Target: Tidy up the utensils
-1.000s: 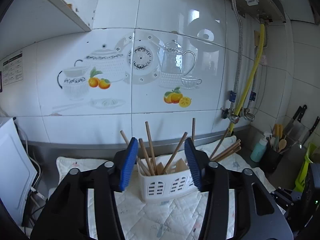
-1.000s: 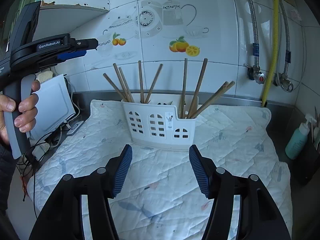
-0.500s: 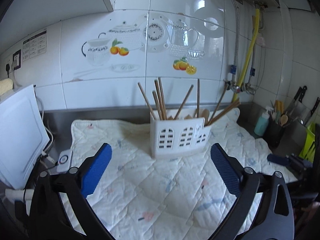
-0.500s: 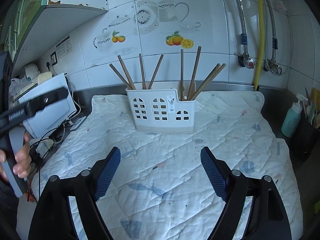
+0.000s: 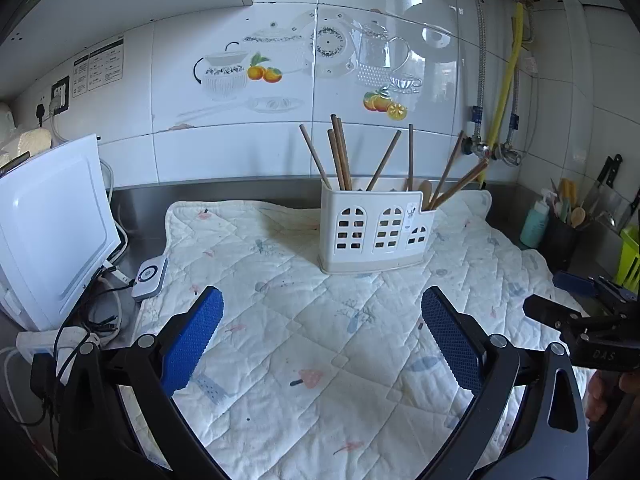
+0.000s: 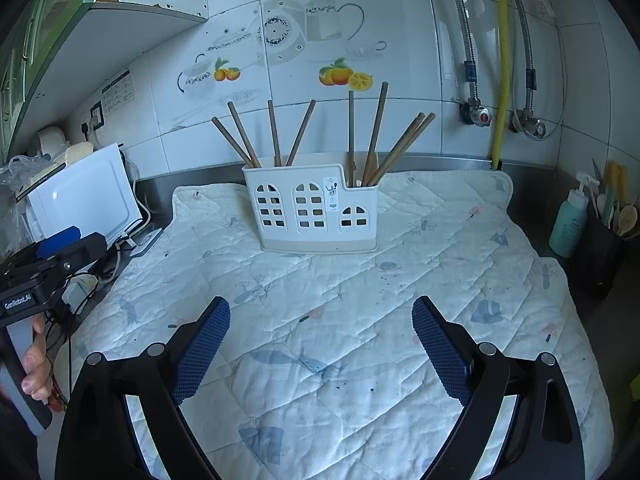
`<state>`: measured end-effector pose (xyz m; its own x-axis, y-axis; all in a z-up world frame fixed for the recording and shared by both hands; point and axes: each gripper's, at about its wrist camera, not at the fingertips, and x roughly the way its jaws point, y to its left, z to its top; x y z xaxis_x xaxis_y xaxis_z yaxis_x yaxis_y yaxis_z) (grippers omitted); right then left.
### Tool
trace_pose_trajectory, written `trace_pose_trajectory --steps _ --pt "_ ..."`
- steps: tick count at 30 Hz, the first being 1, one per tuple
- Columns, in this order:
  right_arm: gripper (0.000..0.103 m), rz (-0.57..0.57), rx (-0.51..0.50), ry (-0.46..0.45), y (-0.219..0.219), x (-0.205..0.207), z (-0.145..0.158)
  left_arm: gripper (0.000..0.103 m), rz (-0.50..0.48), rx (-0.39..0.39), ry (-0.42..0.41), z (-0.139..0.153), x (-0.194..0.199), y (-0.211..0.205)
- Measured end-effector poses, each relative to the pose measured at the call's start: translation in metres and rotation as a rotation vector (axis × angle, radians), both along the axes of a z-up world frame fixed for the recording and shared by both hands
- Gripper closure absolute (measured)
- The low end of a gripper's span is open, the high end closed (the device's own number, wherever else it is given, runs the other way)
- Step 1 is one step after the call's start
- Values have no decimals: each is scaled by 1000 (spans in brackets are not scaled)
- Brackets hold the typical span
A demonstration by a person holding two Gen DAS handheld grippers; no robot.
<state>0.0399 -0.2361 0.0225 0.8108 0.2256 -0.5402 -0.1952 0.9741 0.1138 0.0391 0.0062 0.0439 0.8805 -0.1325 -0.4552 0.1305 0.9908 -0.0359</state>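
A white plastic utensil holder [image 5: 376, 232] stands upright on the quilted mat [image 5: 304, 344]; it also shows in the right wrist view [image 6: 316, 214]. Several brown wooden chopsticks [image 5: 340, 156] stick up out of it, leaning apart [image 6: 376, 132]. A wooden spoon [image 5: 426, 192] rests in its right compartment. My left gripper [image 5: 322, 308] is open and empty, low over the mat in front of the holder. My right gripper [image 6: 320, 316] is open and empty, also low over the mat, well short of the holder.
A white appliance [image 5: 48, 224] with cables and a power strip sits left of the mat. A teal bottle [image 6: 570, 220] and a dark utensil pot [image 6: 604, 248] stand at the right. Knives [image 5: 608, 176] hang at far right. Pipes and valves [image 6: 480, 114] run down the tiled wall.
Both grippers have pulled back from the holder and lowered toward the mat. Their jaws have opened wider. The left gripper was close above the chopsticks a second ago.
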Motion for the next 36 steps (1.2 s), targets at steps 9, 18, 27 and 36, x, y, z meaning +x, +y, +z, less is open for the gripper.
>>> trace_pose_trajectory --steps 9,18,27,36 --pt "14 -19 18 23 -3 -1 -8 5 16 15 36 -13 -8 1" --pt "14 -16 15 28 0 -3 -9 5 -18 13 69 -21 -11 -3" --pt "13 -14 8 28 2 -3 -8 5 0 36 104 -31 -7 -6" --pt "13 -11 -14 25 5 -4 -7 5 13 10 129 -34 -3 -3"
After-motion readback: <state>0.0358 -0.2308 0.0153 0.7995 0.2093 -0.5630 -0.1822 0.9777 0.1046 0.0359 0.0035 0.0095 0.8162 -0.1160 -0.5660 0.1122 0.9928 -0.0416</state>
